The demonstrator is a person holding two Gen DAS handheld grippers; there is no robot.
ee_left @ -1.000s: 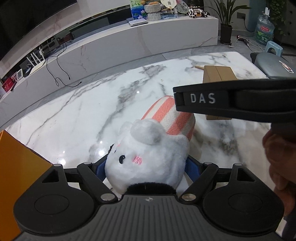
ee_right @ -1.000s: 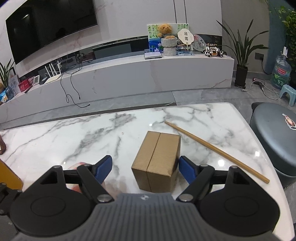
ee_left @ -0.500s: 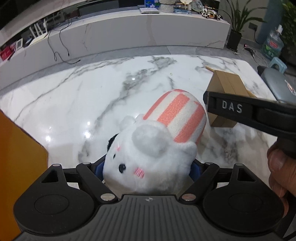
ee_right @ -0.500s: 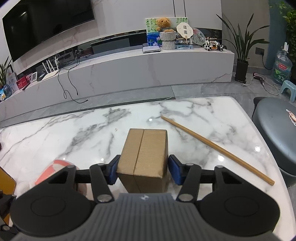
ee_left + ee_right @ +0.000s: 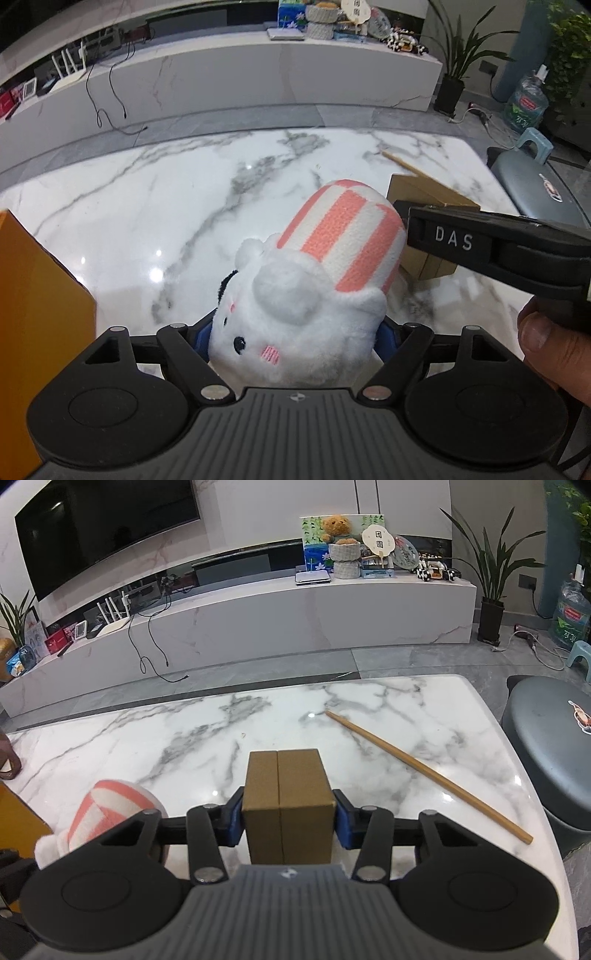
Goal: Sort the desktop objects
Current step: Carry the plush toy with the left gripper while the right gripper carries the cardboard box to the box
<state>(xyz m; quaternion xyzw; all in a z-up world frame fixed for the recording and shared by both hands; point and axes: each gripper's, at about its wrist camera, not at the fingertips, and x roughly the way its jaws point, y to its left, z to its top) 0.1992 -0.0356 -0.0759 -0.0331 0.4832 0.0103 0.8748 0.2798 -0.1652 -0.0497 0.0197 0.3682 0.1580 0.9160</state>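
In the left wrist view, the left gripper (image 5: 295,338) is squeezing a white plush toy (image 5: 295,321) between its two blue pads, closed on the fluffy head end. The toy's pink and white striped body is pointing away from the camera, over the marble table (image 5: 147,206). It is not possible to tell if the toy is touching the table. An orange box (image 5: 33,314) is standing at the left edge of this view, near the gripper. On the right, the black body of the right gripper (image 5: 498,247) with the letters "DAS" is crossing in front of a brown cardboard box (image 5: 417,192), and a thumb of the person's hand (image 5: 546,339) is showing below it.

In the right wrist view, the right gripper (image 5: 289,823) is clamping the cardboard box (image 5: 286,797) with one blue pad pressing on each side. The box is sitting upright between the fingers, above the marble table (image 5: 184,749). A single wooden chopstick (image 5: 424,775) is lying on the table to the right of the box, apart from it. The striped end of the plush toy (image 5: 107,808) is appearing at the lower left, just beside the gripper.
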